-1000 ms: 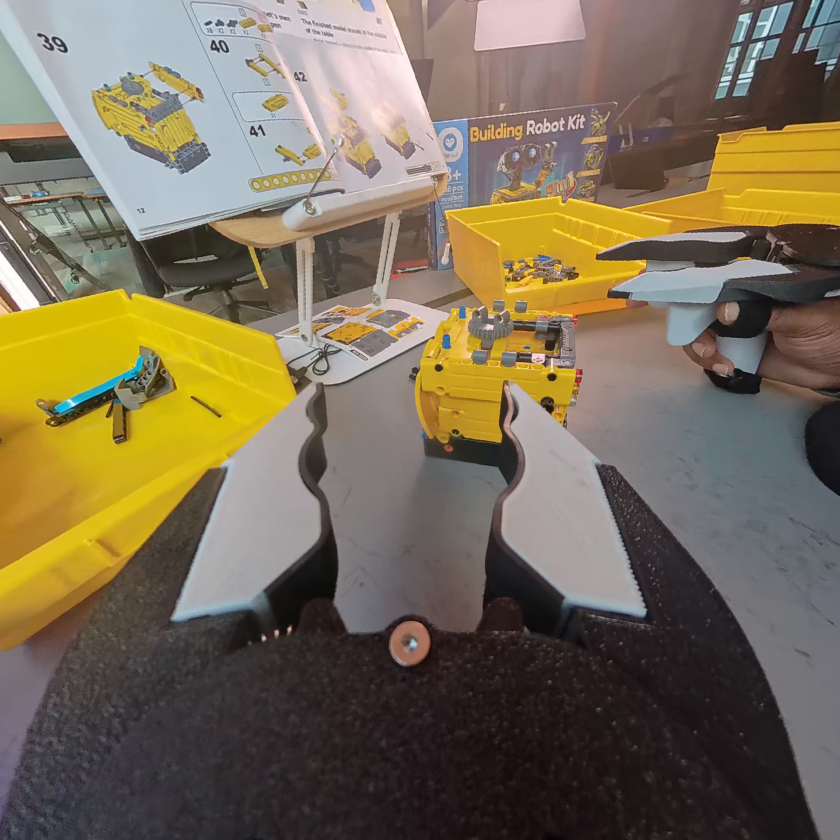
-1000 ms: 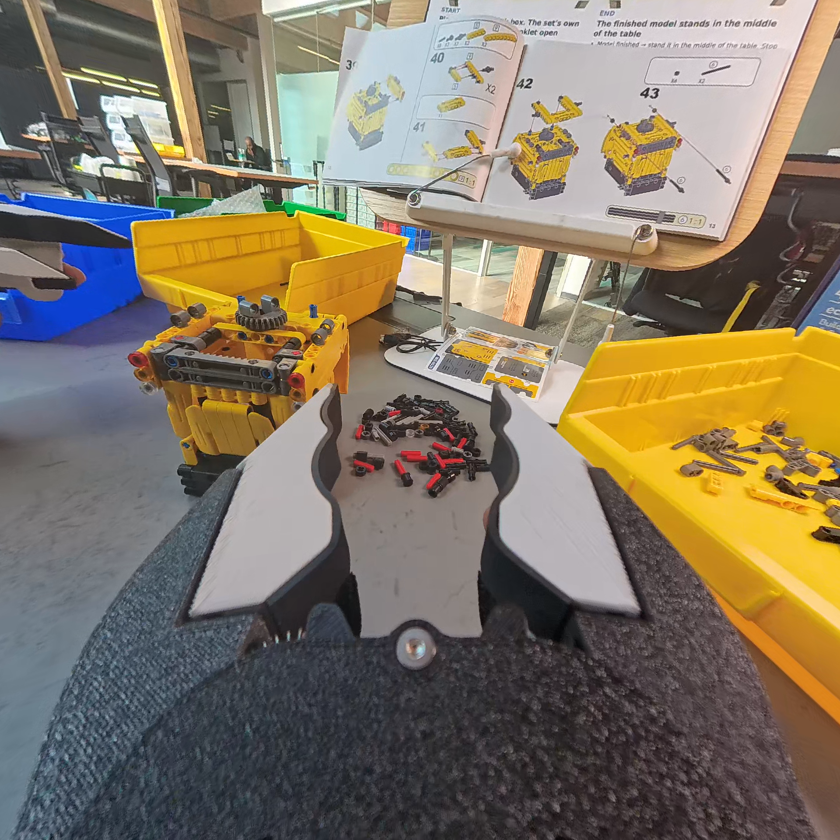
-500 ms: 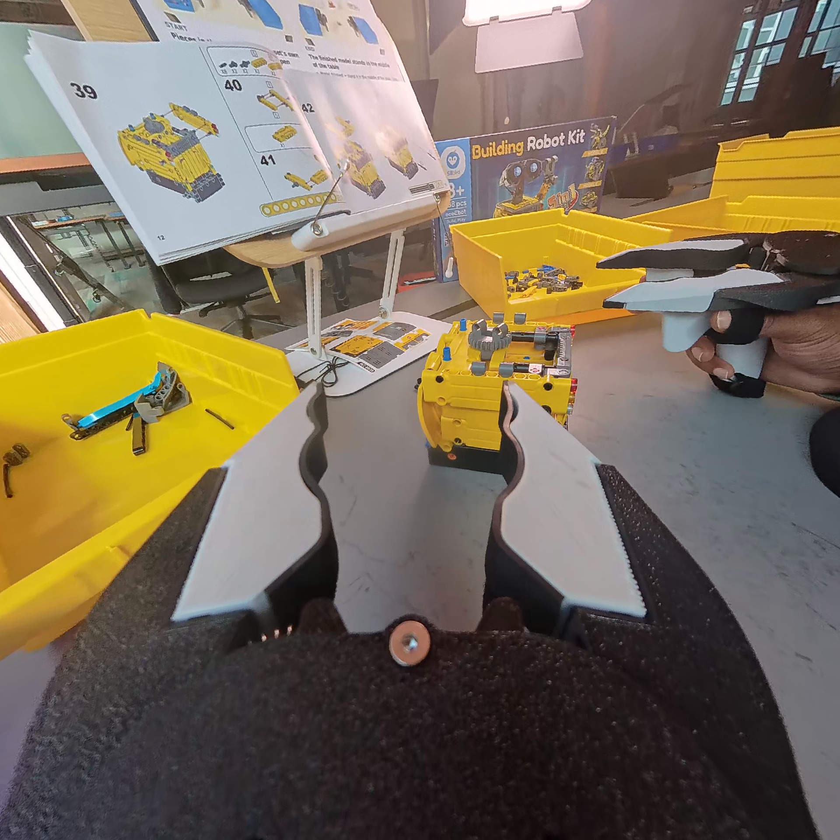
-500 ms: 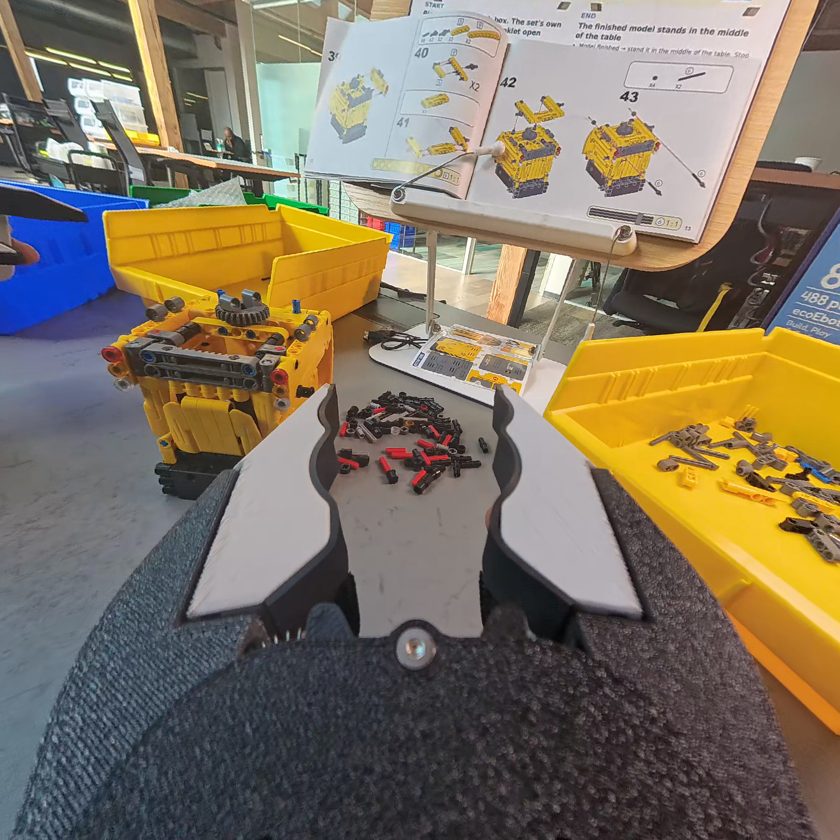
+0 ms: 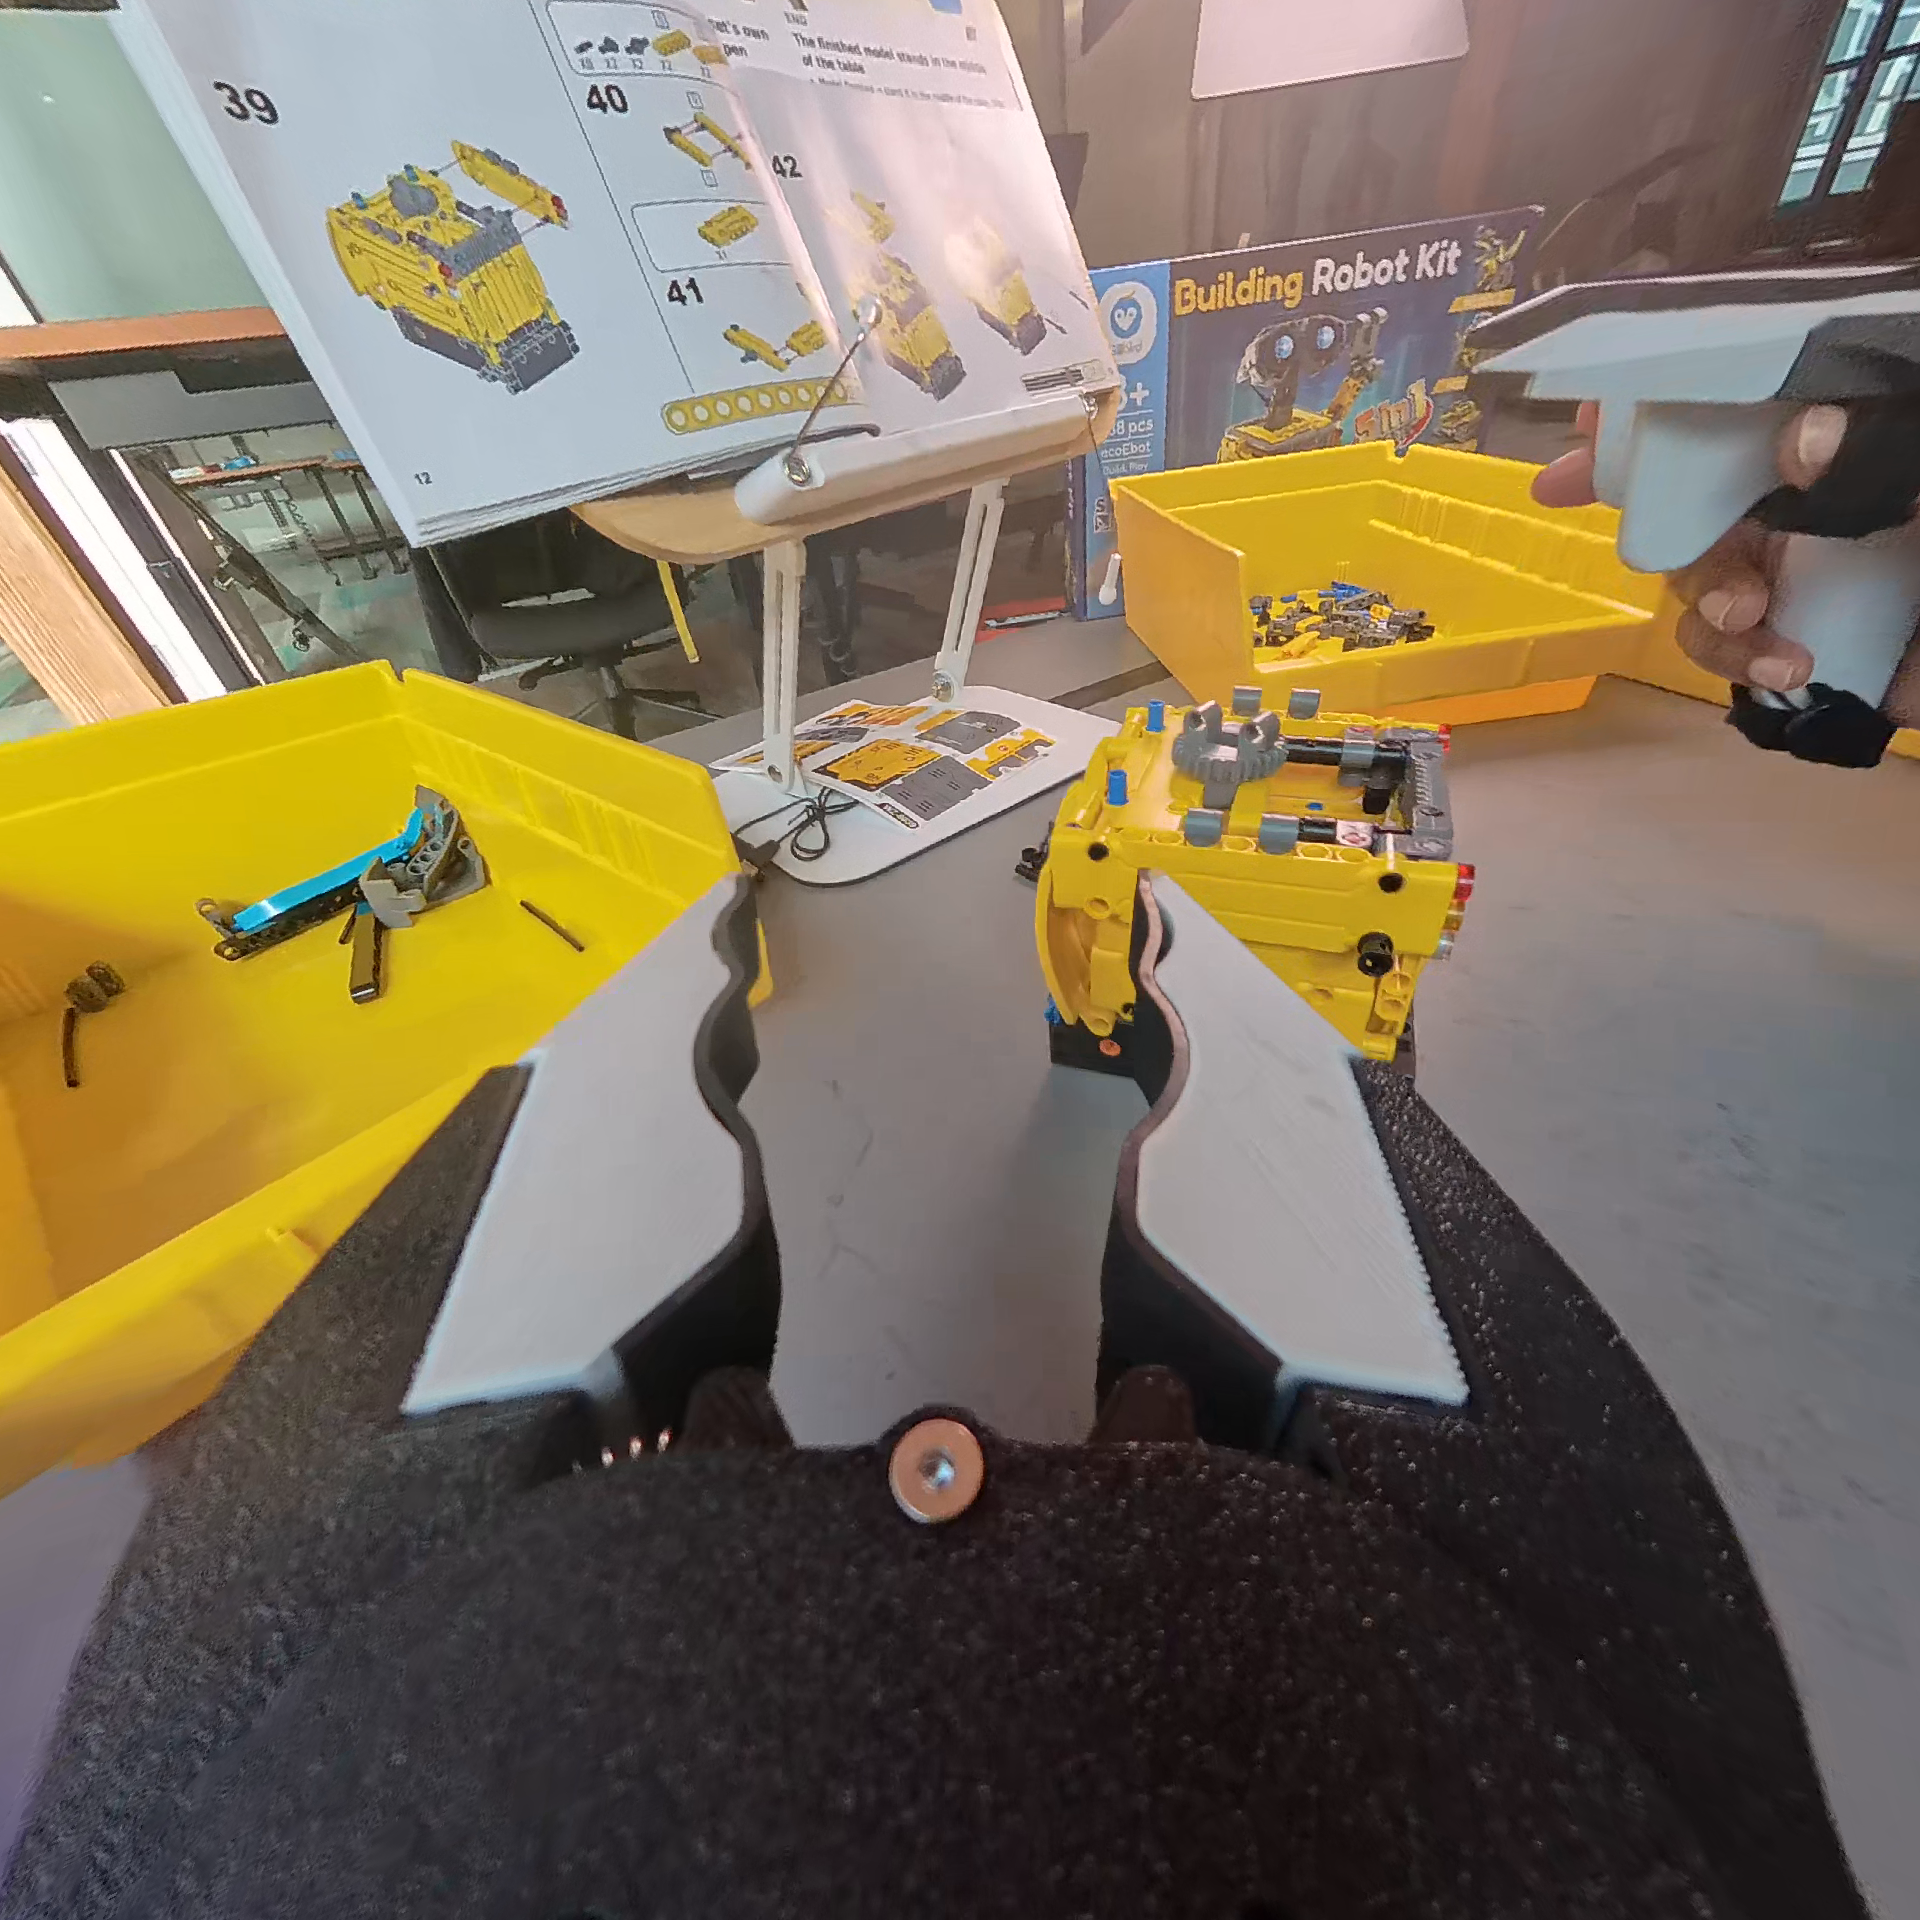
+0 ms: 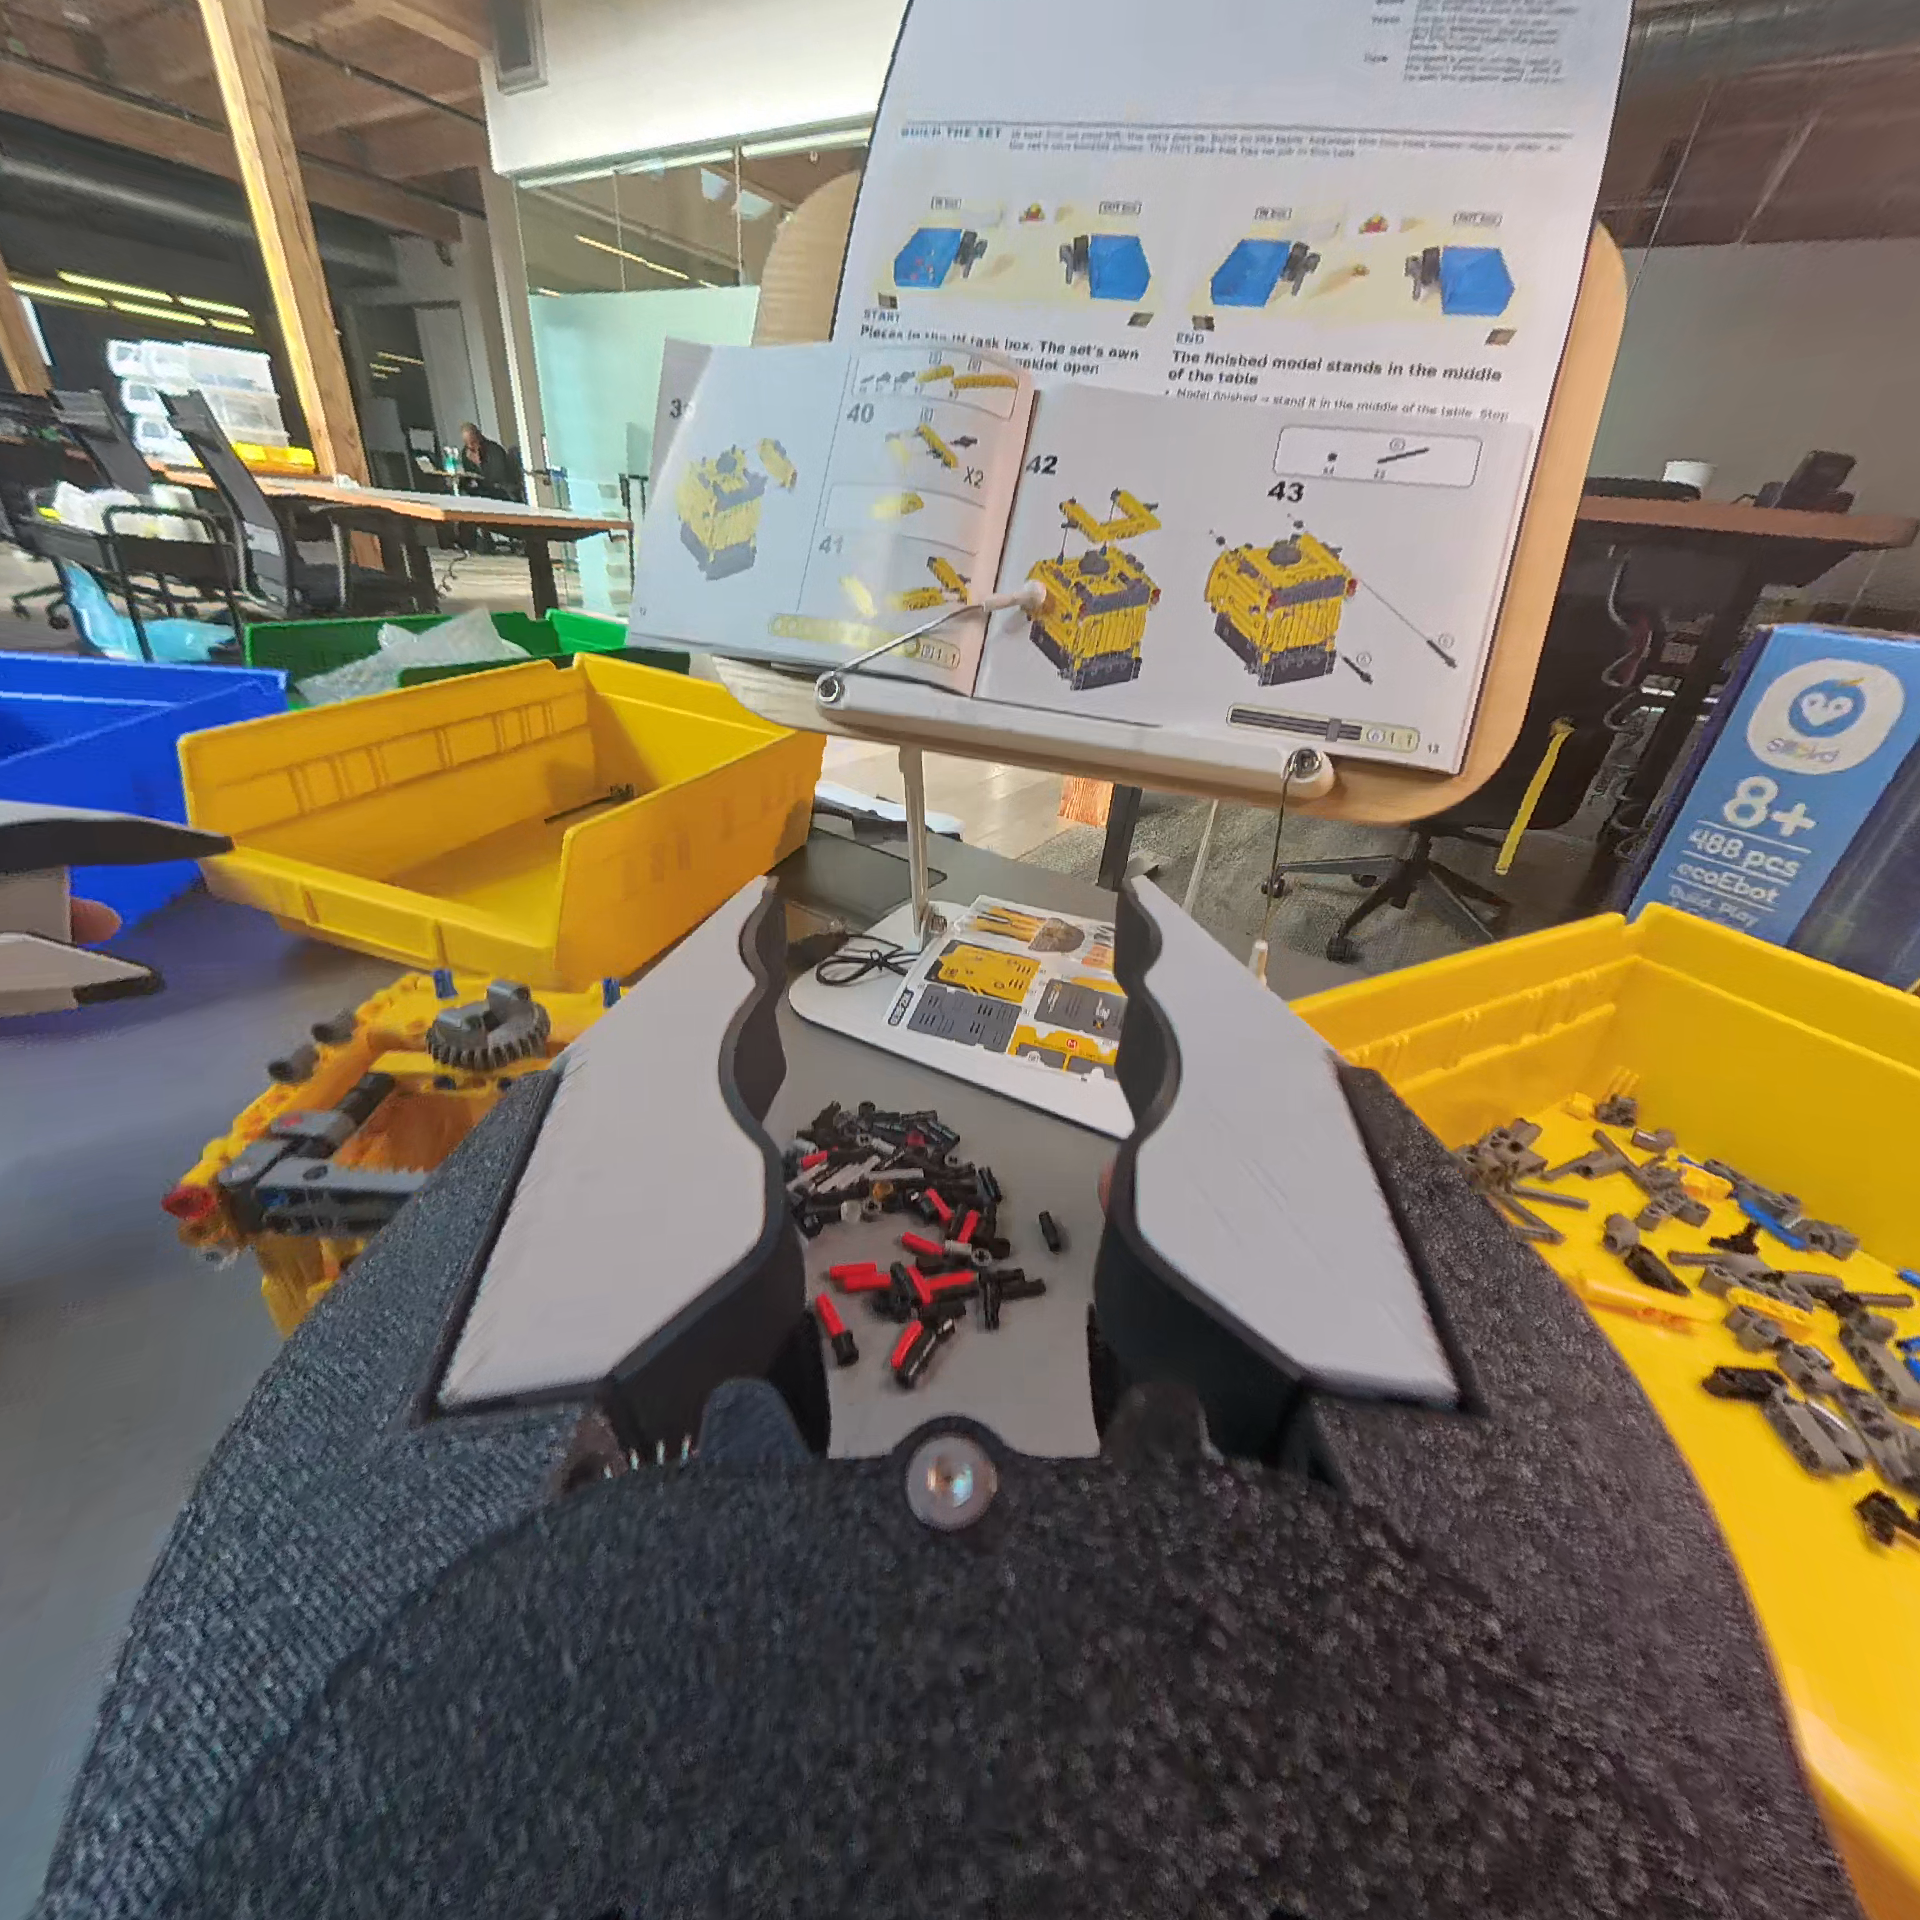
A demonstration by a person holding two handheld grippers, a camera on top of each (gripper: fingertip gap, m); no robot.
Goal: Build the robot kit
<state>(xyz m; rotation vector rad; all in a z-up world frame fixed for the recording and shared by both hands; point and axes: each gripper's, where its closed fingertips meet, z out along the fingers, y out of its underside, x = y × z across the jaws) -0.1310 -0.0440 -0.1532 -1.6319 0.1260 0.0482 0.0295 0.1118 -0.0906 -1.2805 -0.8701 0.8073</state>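
Observation:
A half-built yellow brick model point(image 5: 1247, 883) with a grey gear on top stands on the grey table point(image 5: 1662, 1091). My left gripper point(image 5: 945, 904) is open and empty, its right finger just in front of the model's left side. My right gripper point(image 6: 948, 914) is open and empty, hovering above a pile of small black and red pins point(image 6: 914, 1226) that shows between its fingers. The model point(image 6: 343, 1132) is to its left. The right gripper point(image 5: 1683, 353), held by a hand, also shows in the left wrist view. The left gripper point(image 6: 73, 904) shows at the right wrist view's left edge.
An open instruction booklet point(image 6: 1039, 540) stands on a stand behind the model. A yellow bin point(image 5: 571, 769) at left holds a few parts. Another yellow bin point(image 6: 1507, 997) at right holds several grey parts. A kit box point(image 5: 1309, 343), a blue bin point(image 6: 104, 727) and green bins stand farther back.
My right gripper has moved forward and risen over the pin pile, which now lies close between its fingers. My left gripper has edged nearer the model. Both stay open.

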